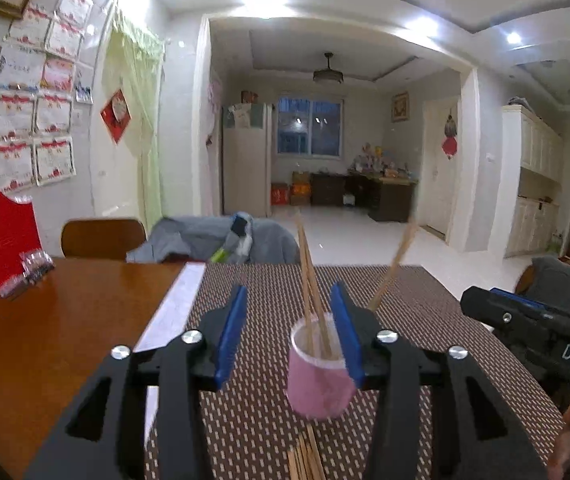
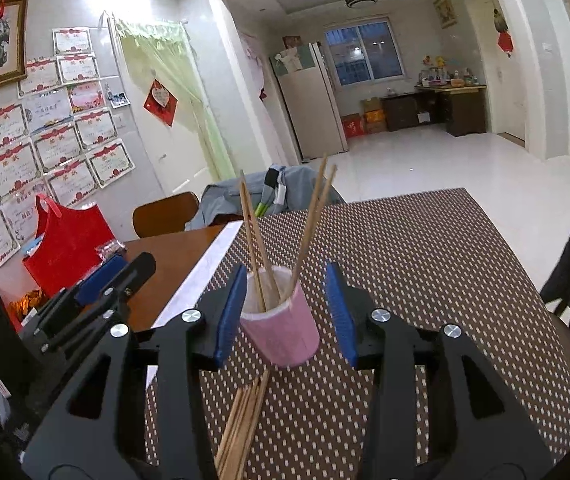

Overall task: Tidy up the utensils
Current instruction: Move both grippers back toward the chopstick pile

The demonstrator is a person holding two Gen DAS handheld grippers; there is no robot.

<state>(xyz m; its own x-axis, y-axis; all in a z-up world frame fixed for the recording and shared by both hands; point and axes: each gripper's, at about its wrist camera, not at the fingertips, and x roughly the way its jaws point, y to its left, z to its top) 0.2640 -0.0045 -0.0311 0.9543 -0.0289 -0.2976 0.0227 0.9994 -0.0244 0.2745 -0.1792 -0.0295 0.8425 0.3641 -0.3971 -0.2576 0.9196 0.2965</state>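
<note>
Beside the pink cup [image 1: 320, 376], "DAS" marks the right gripper [image 1: 541, 332]; both grippers' fingers spread.

A pink cup [image 2: 281, 330] with a white inside stands upright on the woven mat, holding what look like four wooden chopsticks [image 2: 259, 248] that lean apart in two pairs. More loose chopsticks [image 2: 243, 420] lie bundled flat on the mat just in front of the cup.

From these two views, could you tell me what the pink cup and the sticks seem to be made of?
The cup looks like paper: matte pink wall, white inside, thin rolled rim. The sticks standing in it and the ones lying on the mat look like bare bamboo or wood: pale tan, thin, unpainted; which one I cannot tell.
</note>
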